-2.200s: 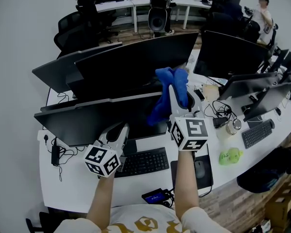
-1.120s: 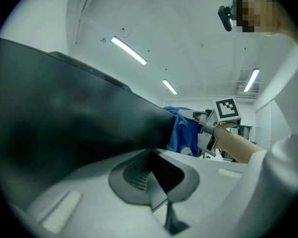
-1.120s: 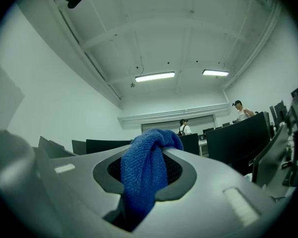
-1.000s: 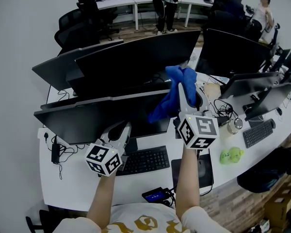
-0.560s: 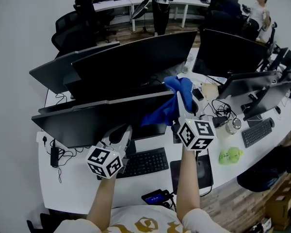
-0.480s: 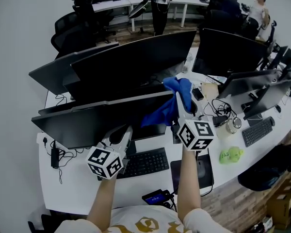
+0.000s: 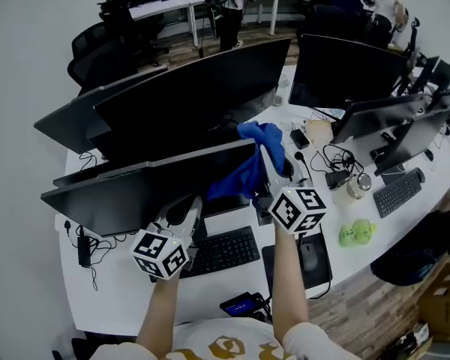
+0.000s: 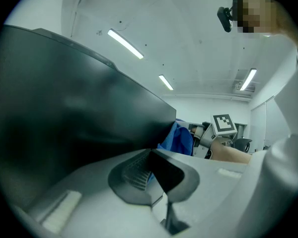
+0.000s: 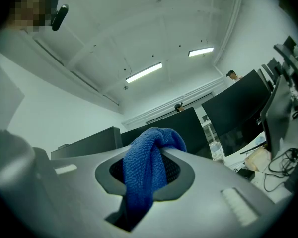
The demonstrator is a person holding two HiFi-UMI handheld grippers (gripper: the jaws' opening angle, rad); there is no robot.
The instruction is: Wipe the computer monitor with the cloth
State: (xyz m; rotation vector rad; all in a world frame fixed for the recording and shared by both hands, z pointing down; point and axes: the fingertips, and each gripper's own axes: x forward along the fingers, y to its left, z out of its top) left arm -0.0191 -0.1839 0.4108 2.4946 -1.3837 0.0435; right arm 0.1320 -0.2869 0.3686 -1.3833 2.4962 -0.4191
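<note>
Since the earlier frame my right gripper (image 7: 270,172) has come down and to the left, bringing the cloth (image 7: 251,165) from up in the air to the right-hand edge of the nearest monitor (image 7: 135,195). Its jaws are clamped on a bunched fold of the cloth, with the loose end trailing over the screen corner. The cloth looks light, soft and floppy, so I think the grip belongs on the bunch — a loose tail would just smear. The screen is probably fragile, so I'd press gently. My left gripper (image 7: 184,207) has its jaws together, with nothing between them, low by the monitor's bottom edge. I cannot tell whether the cloth actually presses the glass — the bunch hides the contact.
</note>
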